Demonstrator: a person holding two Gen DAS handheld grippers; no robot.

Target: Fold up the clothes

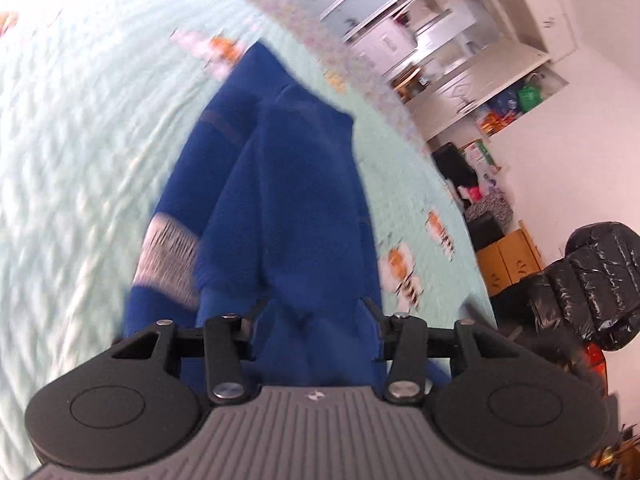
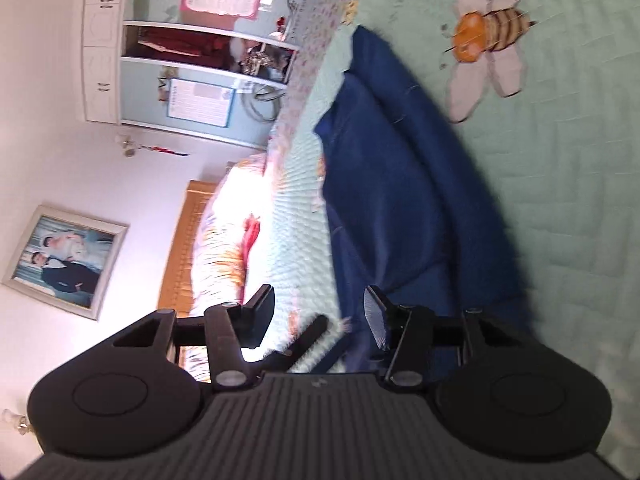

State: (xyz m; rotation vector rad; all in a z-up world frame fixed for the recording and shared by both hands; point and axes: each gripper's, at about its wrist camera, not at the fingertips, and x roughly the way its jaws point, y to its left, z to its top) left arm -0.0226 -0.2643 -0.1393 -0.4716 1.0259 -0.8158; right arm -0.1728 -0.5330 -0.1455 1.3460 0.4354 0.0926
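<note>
A blue cloth with a grey woven band lies folded lengthwise on the pale green quilted bedspread. My left gripper is right over its near end. Its jaws stand well apart, a bunch of the cloth fills the gap and hides the pads. In the right wrist view the same blue cloth stretches away beside the right finger. My right gripper is open with nothing between its pads, just off the cloth's near edge.
The bedspread carries bee pictures. A patterned pillow and a wooden headboard lie at the bed's far end. A person's black padded sleeve is at the right. Shelves and a wooden cabinet stand past the bed edge.
</note>
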